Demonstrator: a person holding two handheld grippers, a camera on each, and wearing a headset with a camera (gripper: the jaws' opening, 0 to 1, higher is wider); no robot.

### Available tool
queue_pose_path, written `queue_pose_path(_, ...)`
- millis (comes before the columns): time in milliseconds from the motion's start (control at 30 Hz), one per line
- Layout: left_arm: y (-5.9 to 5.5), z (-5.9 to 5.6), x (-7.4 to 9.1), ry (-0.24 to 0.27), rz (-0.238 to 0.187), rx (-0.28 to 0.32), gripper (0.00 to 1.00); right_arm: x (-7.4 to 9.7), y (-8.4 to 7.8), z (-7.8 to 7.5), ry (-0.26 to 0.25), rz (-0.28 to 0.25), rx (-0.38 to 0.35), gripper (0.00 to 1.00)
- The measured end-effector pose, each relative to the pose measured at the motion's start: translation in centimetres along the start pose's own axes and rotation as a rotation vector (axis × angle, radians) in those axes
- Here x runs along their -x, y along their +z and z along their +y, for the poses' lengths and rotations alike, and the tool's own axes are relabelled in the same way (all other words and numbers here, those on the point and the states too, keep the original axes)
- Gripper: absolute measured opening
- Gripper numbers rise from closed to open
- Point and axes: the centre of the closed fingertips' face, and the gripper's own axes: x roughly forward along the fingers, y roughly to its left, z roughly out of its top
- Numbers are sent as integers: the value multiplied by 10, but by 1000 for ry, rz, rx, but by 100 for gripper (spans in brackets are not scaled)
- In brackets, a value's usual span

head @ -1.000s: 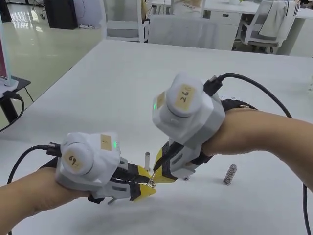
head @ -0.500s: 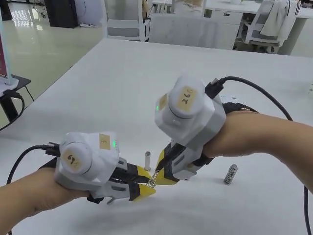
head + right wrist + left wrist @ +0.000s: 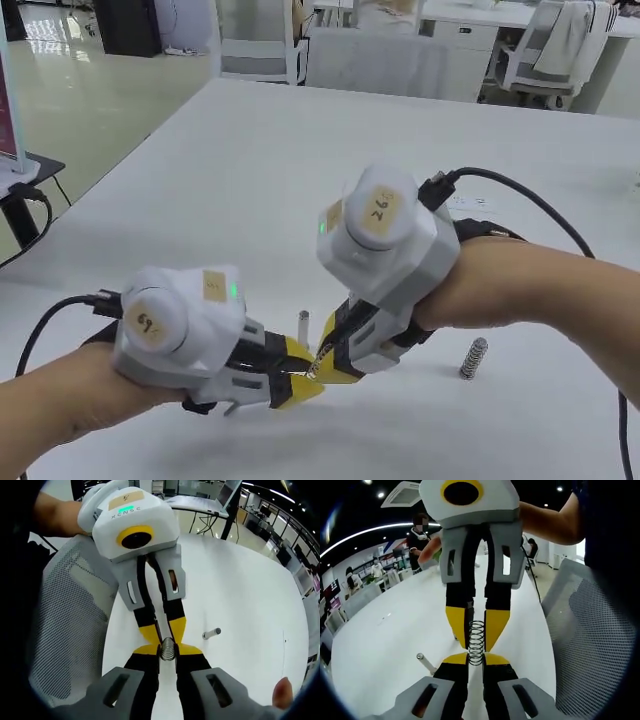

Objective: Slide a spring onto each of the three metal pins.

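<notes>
A small steel spring (image 3: 318, 362) is pinched between both grippers just above the white table (image 3: 240, 180). My left gripper (image 3: 305, 373) holds its near end from the lower left, and my right gripper (image 3: 329, 357) clamps it from above. In the left gripper view the spring (image 3: 476, 642) rises from my left gripper (image 3: 476, 659) up between the right gripper's yellow tips. In the right gripper view the spring (image 3: 168, 650) shows end-on in my right gripper (image 3: 168, 653). A bare metal pin (image 3: 303, 323) (image 3: 426, 662) (image 3: 211, 633) stands just behind. Another spring (image 3: 472, 357) stands upright further right.
A black cable (image 3: 520, 195) trails from the right gripper across the table. Chairs and desks (image 3: 380, 60) stand beyond the far edge of the table. A small stand (image 3: 20, 190) with a cable sits on the floor to the left.
The right gripper has sunk a little toward the left gripper. The spring stays held between the two, and the pin and the other spring have not moved.
</notes>
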Motion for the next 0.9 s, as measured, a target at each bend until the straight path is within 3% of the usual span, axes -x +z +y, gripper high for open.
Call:
queue_pose_path(700,2,1,1,10,-13,4,3,0,3,-2,-4,-6,9,9)
queue_pose_path(900,-2,0,1,2,-1,19,10,0,3,-5,-6,-1,12,9)
